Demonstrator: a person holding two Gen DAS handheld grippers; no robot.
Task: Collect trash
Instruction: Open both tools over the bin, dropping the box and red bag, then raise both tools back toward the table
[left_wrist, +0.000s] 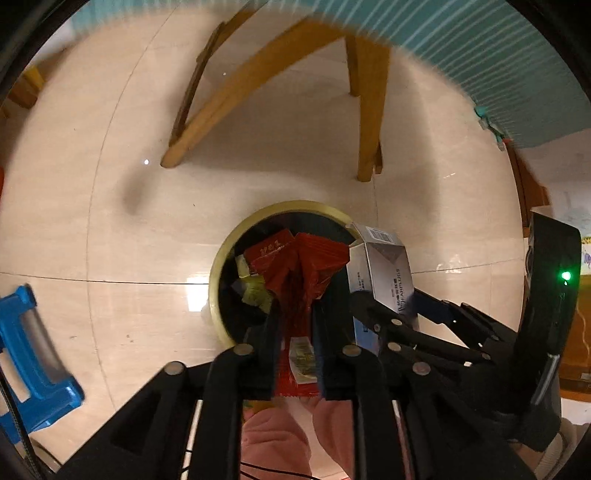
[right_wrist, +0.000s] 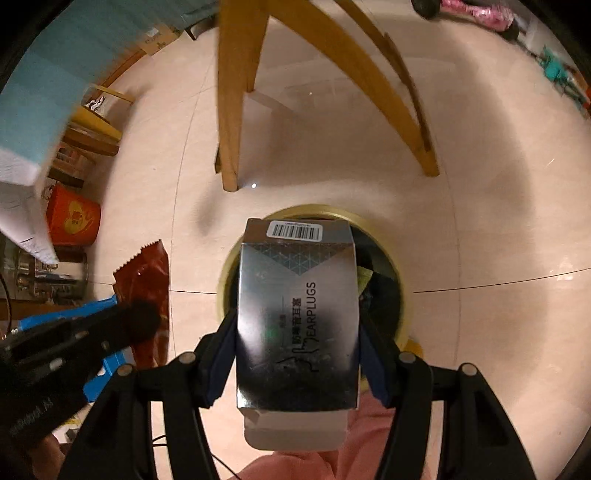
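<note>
Trash hangs over the open bin (left_wrist: 221, 258): my left fingers (left_wrist: 295, 314) pinch the red wrapper (left_wrist: 306, 273) narrowly and my right fingers (right_wrist: 297, 332) clamp the earplug box (right_wrist: 297, 306) wide, both pointing down, I judge, for dropping in.

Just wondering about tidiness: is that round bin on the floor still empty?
No, the bin already holds red packets and other wrappers, seen through its open top in the left wrist view.

- round yellow-rimmed waste bin (left_wrist: 216, 275) on pale tiled floor (left_wrist: 110, 221), before wooden chair legs (left_wrist: 369, 122)
- red foil wrapper (left_wrist: 299, 288) above bin
- silver cardboard earplug box (right_wrist: 297, 314) right of wrapper
</note>
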